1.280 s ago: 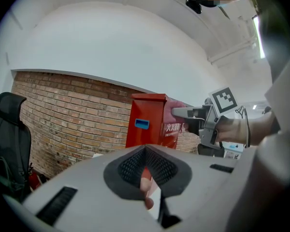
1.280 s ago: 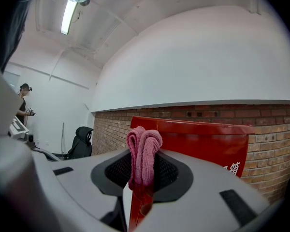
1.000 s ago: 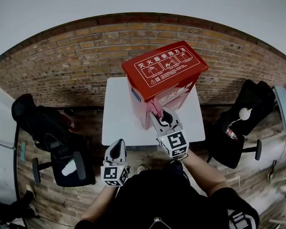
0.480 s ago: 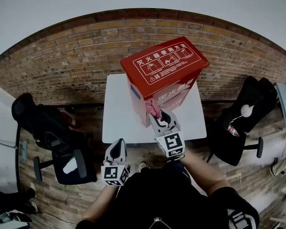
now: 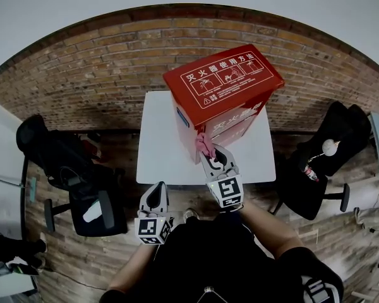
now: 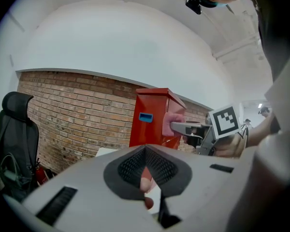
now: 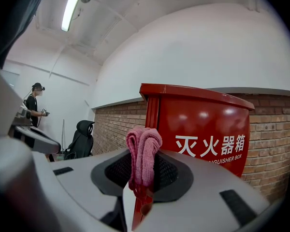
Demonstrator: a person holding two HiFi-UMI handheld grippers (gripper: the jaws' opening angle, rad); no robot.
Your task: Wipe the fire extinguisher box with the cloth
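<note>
Pink cloth [image 7: 143, 151] pinched upright in clamped right gripper [image 5: 210, 154], pressed to box [image 5: 224, 84].
Nearest, left gripper [image 5: 155, 193] closed, empty, low; beyond, red box upright on white table [image 5: 156, 150], long axis vertical, lettered top upward.

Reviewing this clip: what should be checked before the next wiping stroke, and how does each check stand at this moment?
1. Grip on cloth: ok. The right gripper has its jaws shut on the folded pink cloth.
2. Cloth against the box: ok, as far as the left gripper view shows. The cloth looks pressed to the front of the red box, near a corner.
3. Box seated: ok. It stands on the white table.
4. Other gripper out of the way: ok. The left gripper is shut, empty and held back off the table.
5. Which faces are already wiped: cannot tell.
</note>
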